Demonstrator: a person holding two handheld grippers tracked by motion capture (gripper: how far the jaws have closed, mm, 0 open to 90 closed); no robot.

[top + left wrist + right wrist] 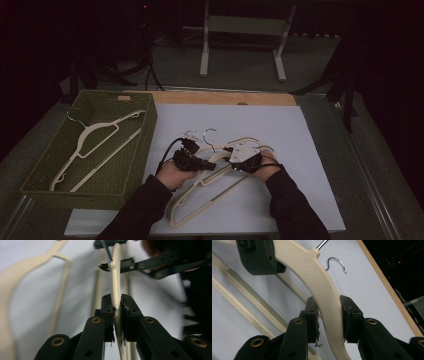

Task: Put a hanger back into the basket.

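Observation:
A cream plastic hanger (220,158) with a metal hook is held over the white sheet between both grippers. My left gripper (207,164) is shut on it; in the left gripper view the pads (108,307) pinch the hanger's thin edge (115,282). My right gripper (234,156) is shut on it too, its jaws clamped across the broad textured shoulder (322,282). The two grips sit close together near the hanger's neck. More cream hangers (200,200) lie on the sheet beneath.
A green woven basket (146,131) stands at the left with one cream hanger (95,145) inside. The white sheet (280,130) covers a wooden table (225,97). A loose metal hook (336,263) lies on the sheet. A white stand (240,45) is on the floor behind.

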